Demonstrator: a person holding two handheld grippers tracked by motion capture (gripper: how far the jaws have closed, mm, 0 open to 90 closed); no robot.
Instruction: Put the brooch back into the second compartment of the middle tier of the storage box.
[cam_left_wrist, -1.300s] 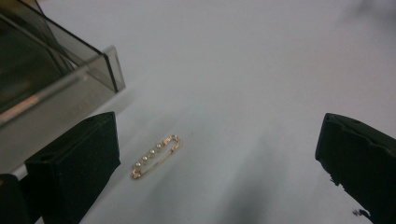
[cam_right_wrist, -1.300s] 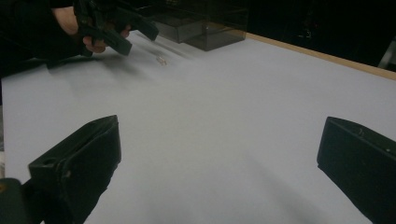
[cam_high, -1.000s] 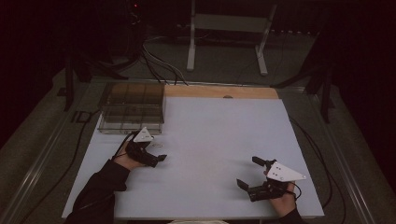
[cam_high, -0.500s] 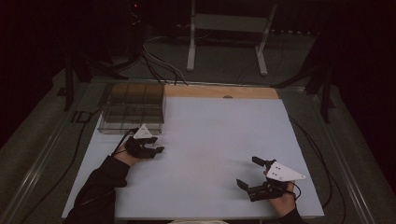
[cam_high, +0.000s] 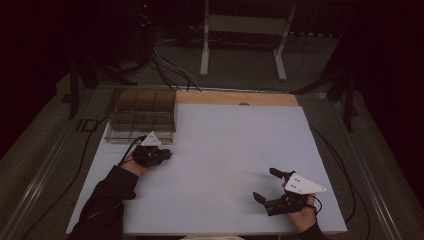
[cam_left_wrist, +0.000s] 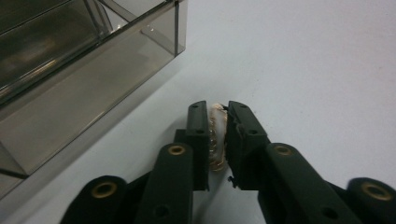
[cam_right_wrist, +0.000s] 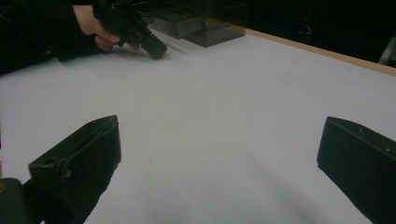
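I see a dim high view: the pale worktop (cam_high: 230, 150) is evenly lit, its surroundings black; close views are soft, with faint shadows.

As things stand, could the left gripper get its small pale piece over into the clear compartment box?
Probably yes. The left gripper is closed on the small pale piece, its jaws having just been closing. The clear box sits right beside it, open-topped, with bare table between.

A white table (cam_high: 225, 150) carries a clear compartmented box (cam_high: 142, 115) at its far left corner
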